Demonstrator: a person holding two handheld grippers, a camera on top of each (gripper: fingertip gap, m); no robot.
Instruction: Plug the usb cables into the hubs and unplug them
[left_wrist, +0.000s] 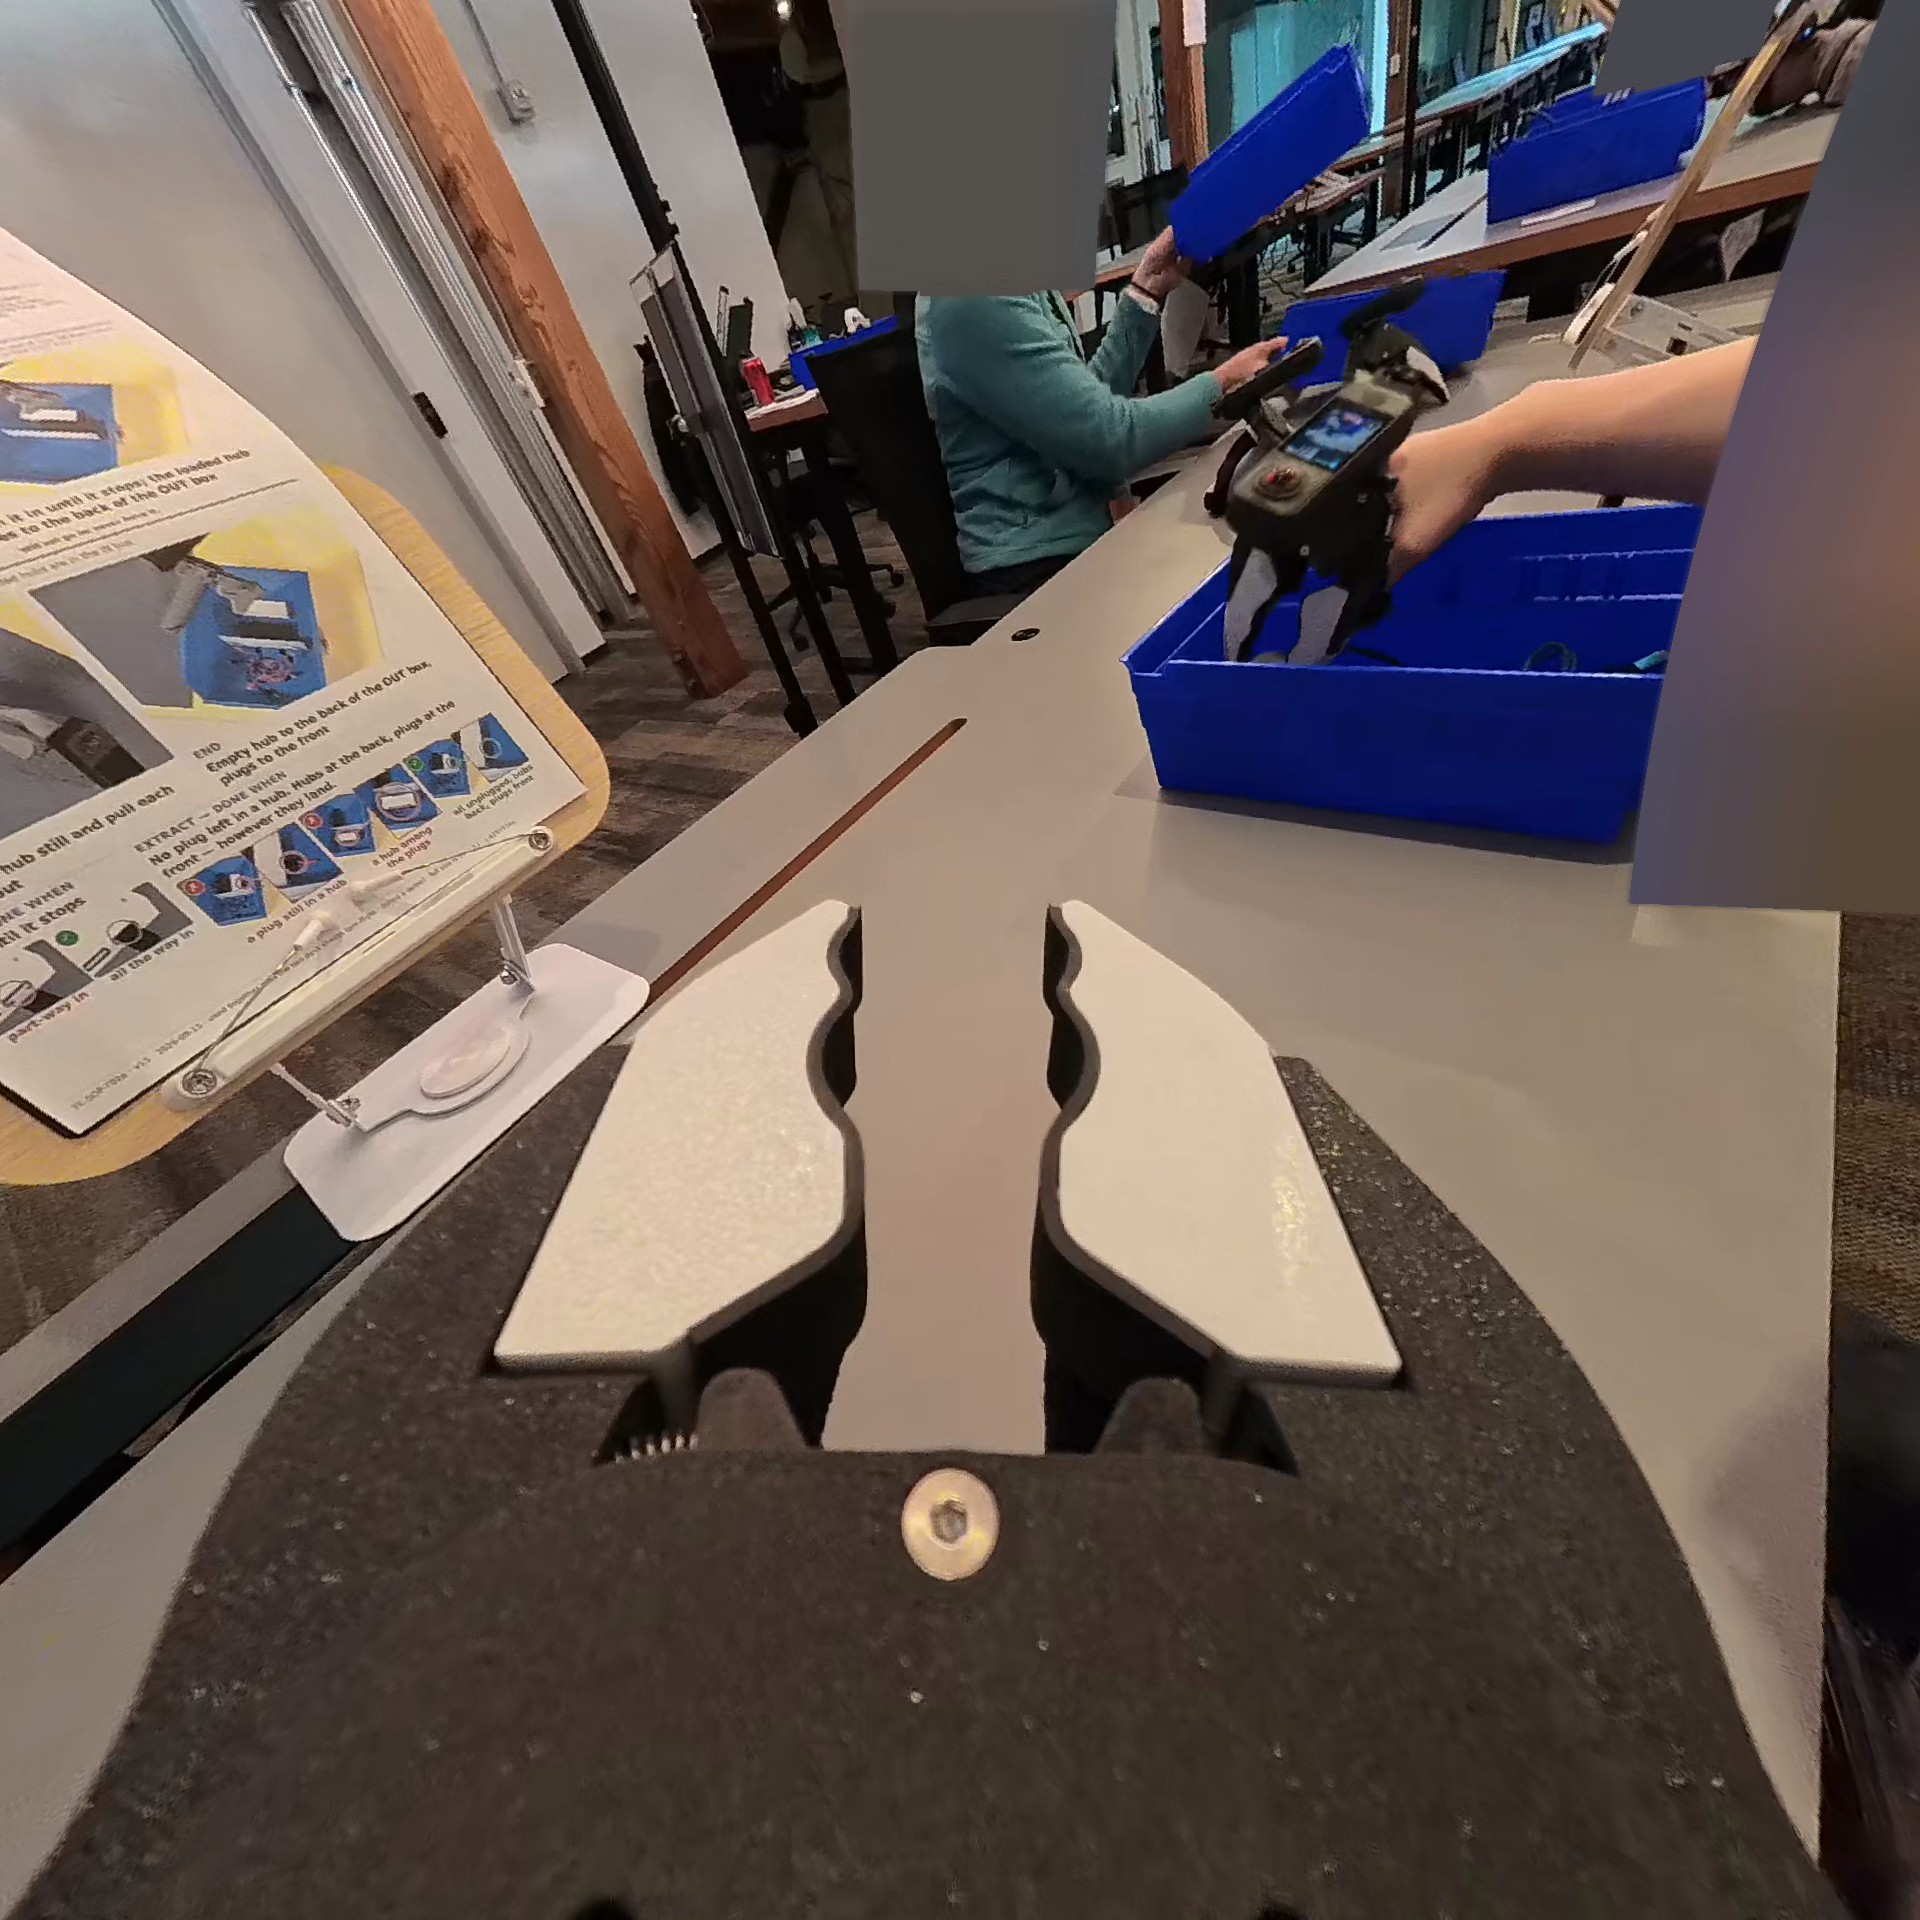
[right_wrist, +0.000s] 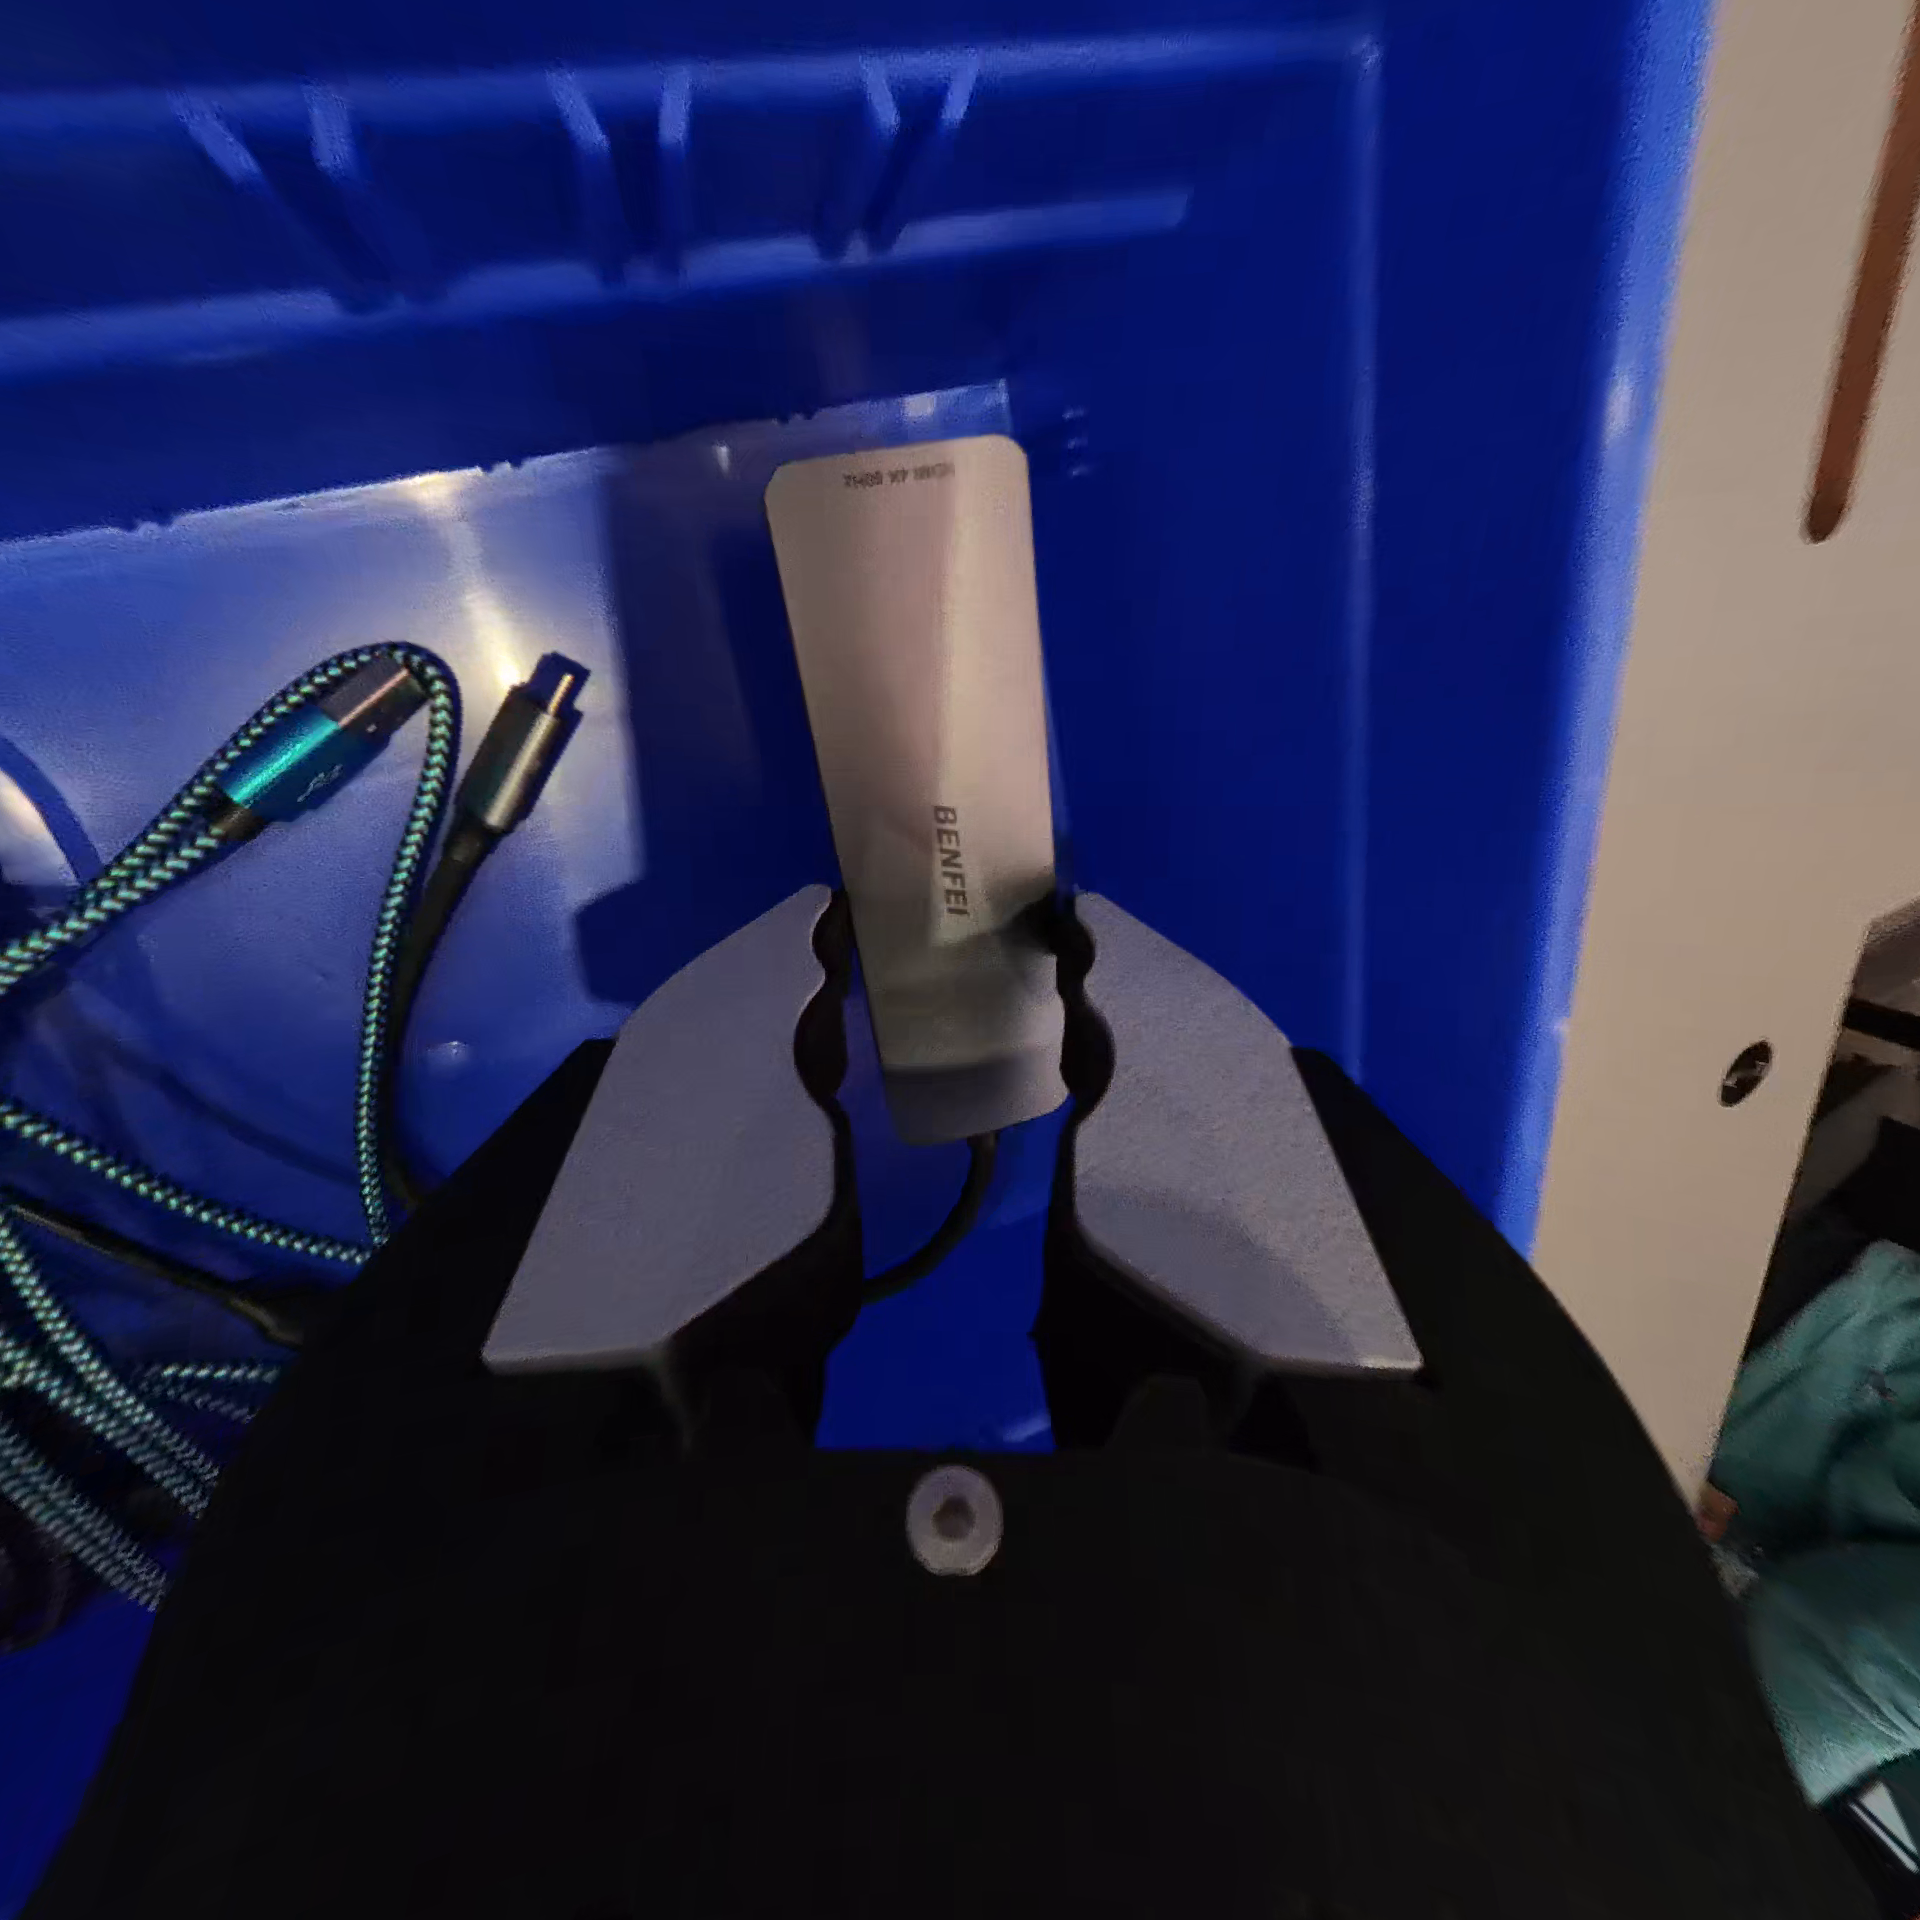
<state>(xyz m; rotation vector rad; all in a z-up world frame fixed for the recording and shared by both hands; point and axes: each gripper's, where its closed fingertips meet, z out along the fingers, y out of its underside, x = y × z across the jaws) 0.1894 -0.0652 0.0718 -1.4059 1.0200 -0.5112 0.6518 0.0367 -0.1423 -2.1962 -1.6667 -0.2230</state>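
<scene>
A silver USB hub lies lengthwise in the blue bin. My right gripper is shut on the hub's near end, one fingertip against each long side. The hub's own black cord curls out beneath the fingers. A teal braided USB cable and a dark grey plug lie unplugged to the hub's left. In the left wrist view the right gripper dips into the same bin. My left gripper is open and empty above the grey table.
An instruction sheet on a tilted stand sits at the table's left edge. A narrow slot runs through the tabletop. A seated person in a teal sweater works at the far end. More blue bins stand on desks behind. My right fingertips sit around 50 centimetres from my left ones.
</scene>
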